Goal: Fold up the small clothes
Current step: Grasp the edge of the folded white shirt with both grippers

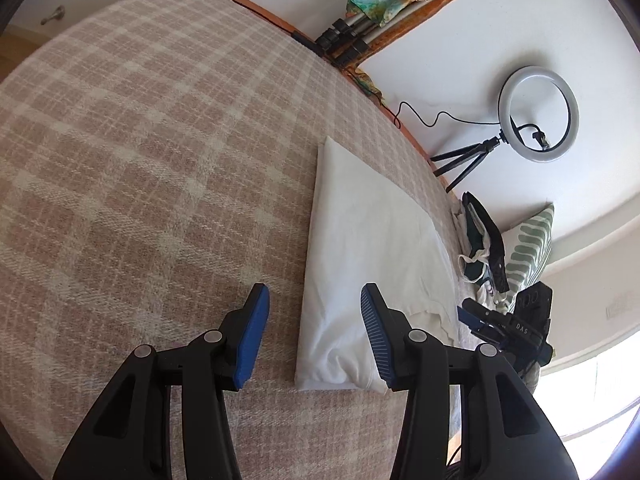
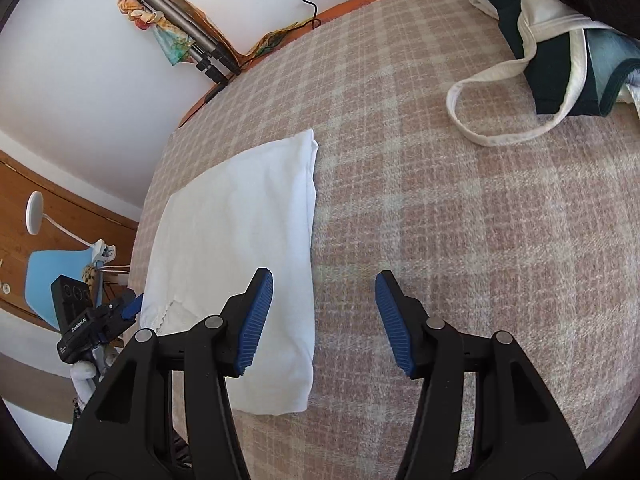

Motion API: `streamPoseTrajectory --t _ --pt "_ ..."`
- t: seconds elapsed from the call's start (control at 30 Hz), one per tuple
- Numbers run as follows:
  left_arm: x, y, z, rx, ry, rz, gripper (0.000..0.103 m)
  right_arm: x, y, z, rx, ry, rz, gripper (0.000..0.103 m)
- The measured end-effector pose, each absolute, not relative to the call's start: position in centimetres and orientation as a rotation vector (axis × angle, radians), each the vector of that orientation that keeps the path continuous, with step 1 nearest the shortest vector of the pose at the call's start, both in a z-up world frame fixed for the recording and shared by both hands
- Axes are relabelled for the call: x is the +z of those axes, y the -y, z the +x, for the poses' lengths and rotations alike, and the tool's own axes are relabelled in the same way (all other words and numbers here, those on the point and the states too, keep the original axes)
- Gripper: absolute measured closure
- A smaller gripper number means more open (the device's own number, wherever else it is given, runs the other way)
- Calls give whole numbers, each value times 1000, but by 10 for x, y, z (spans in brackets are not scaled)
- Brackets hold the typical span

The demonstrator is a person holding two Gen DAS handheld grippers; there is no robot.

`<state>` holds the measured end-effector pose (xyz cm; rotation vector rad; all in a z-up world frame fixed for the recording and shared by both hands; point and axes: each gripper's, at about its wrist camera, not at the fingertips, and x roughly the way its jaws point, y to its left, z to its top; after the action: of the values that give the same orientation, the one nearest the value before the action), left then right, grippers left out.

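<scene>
White shirt (image 1: 360,248) lies folded on the blanket (image 1: 160,140); left gripper (image 1: 314,332) and right gripper (image 2: 324,320) both released, empty; next likely grab from the clothes pile (image 2: 560,40).

white garment (image 1: 360,248) | folded flat, oblong | on plaid blanket (image 1: 140,140) | unfolded clothes pile (image 2: 560,32) apart

My left wrist camera looks down along its fingers from close above the plaid blanket (image 1: 140,140), wall at the upper right of frame. My right wrist camera looks down just as near, wall at upper left. Both views share the white folded garment (image 1: 360,248) (image 2: 240,232) and blanket (image 2: 460,220).
</scene>
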<state>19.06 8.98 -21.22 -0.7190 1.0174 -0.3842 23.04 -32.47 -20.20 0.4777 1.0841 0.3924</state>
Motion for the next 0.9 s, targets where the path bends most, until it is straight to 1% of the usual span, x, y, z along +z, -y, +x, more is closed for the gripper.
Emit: streamPoseTrajectory --t 0.23,0.6,0.63,0.67,0.7,0.73,0.77,0.83,0.9 --pt "-219 -77 206 -413 -1033 -751 57 -210 336 223 479 -1073 606 47" --pt "-216 -54 229 -423 -1028 -672 60 -217 303 240 575 -1084 664 47" --pt "-216 -53 229 -415 -1023 -672 61 -217 300 241 575 -1083 660 47" --pt "-216 -51 231 -409 -1023 -669 66 -216 297 243 574 -1087 656 47" --pt "-217 -49 232 -405 -1027 -663 71 -216 295 243 567 -1089 650 52" --pt "-217 -48 233 -399 -1031 -661 79 -216 294 245 565 -1095 647 62" --pt "-218 -47 233 -394 -1029 -658 87 -217 293 245 565 -1105 651 68" --pt "-217 -44 233 -385 -1019 -636 92 -217 287 247 552 -1115 634 81" --pt "-211 -41 231 -382 -1001 -604 92 -211 281 246 541 -1107 581 88"
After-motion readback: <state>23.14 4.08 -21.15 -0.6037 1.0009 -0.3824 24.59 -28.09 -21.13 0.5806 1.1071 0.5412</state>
